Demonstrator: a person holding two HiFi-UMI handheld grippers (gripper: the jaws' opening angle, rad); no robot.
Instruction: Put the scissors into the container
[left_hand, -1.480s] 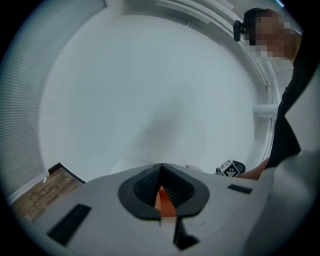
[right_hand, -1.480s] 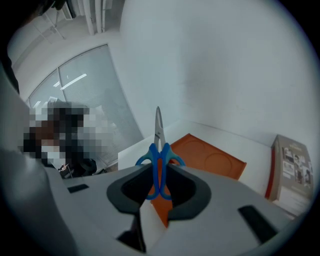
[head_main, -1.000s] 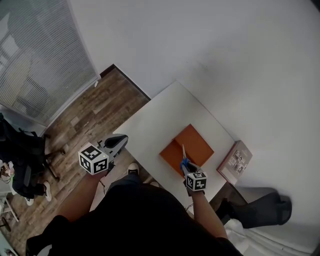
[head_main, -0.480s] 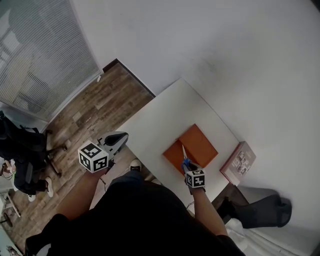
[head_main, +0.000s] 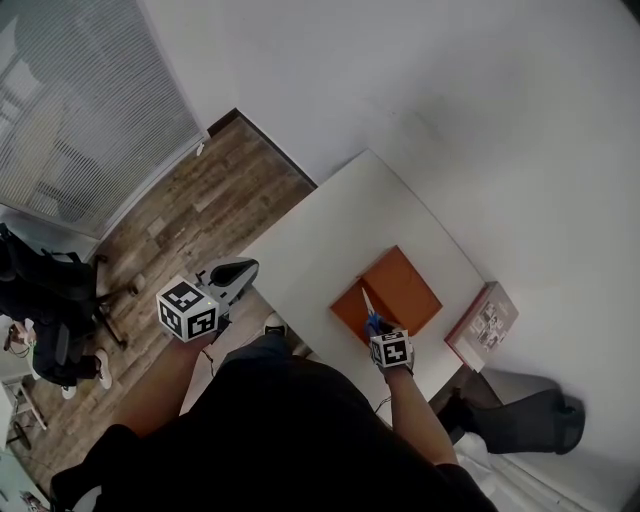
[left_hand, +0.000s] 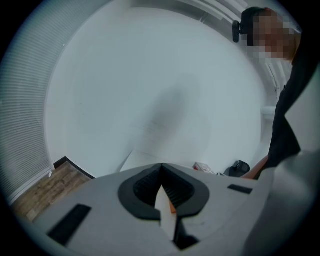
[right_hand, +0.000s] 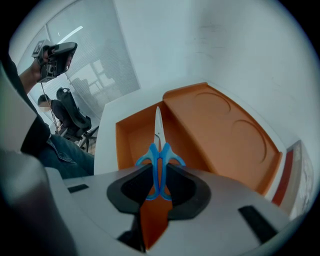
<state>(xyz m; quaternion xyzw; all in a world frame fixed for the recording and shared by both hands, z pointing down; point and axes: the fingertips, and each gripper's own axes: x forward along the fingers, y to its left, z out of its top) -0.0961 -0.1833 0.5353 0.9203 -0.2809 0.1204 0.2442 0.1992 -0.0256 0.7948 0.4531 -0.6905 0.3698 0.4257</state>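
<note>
The right gripper (right_hand: 160, 170) is clenched on the looped blue plastic handles of the slim steel-bladed scissors (right_hand: 158, 142). The narrow blades are pointed away from the jaws, over the open rectangular trough of the smooth orange plastic container (right_hand: 122, 145). Whether the tips touch its floor cannot be told. Beside the trough, a flat orange panel with two shallow round recesses is seen. The left gripper (left_hand: 161, 167), matte grey with ribbed black pads, is held closed on nothing, well apart over the wood-plank floor (head_main: 200, 210). The container rests on the plain white rectangular table (head_main: 330, 240).
</note>
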